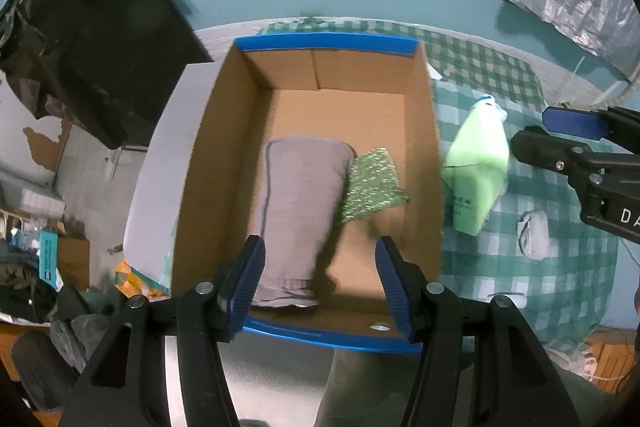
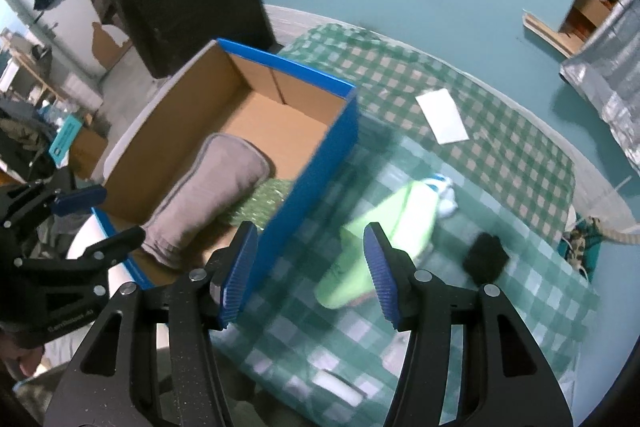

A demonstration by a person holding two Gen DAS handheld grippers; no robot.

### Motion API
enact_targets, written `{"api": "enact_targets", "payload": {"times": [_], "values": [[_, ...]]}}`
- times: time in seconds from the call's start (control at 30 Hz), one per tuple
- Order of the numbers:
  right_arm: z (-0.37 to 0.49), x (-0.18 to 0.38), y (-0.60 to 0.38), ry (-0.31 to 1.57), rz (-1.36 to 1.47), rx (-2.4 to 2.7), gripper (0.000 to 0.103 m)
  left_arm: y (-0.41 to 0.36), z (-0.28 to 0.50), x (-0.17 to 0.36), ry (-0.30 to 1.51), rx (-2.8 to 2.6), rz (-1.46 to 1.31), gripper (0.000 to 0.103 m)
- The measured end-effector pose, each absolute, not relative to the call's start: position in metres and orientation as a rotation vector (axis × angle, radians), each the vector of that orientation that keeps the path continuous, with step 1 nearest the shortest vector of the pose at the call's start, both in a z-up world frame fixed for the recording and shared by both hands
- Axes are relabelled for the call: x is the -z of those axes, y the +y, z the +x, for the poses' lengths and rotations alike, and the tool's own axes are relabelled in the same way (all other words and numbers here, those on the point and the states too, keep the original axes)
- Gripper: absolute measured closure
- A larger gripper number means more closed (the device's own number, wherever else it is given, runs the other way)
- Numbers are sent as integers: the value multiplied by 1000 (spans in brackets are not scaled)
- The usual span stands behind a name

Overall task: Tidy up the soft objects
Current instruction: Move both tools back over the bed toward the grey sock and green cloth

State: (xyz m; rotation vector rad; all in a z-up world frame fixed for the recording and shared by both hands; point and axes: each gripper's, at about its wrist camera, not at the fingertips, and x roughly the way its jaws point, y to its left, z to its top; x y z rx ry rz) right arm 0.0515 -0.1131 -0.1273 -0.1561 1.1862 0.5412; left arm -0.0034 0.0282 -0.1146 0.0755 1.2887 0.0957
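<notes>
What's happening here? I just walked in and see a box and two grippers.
A person is sorting soft items into a cardboard box on a checked tablecloth. A grey cloth roll and a sparkly green cloth already lie inside. The left gripper hovers open over the box, holding nothing. The right gripper is open too, pointed at a light green packet lying outside the box on the tablecloth.
</notes>
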Motion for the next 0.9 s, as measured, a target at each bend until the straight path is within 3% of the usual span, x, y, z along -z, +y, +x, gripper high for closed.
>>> {"api": "enact_targets", "payload": {"times": [0.9], "values": [[17, 160, -232, 1274, -40, -355, 47, -70, -2, 132, 1331, 101, 184, 44]]}}
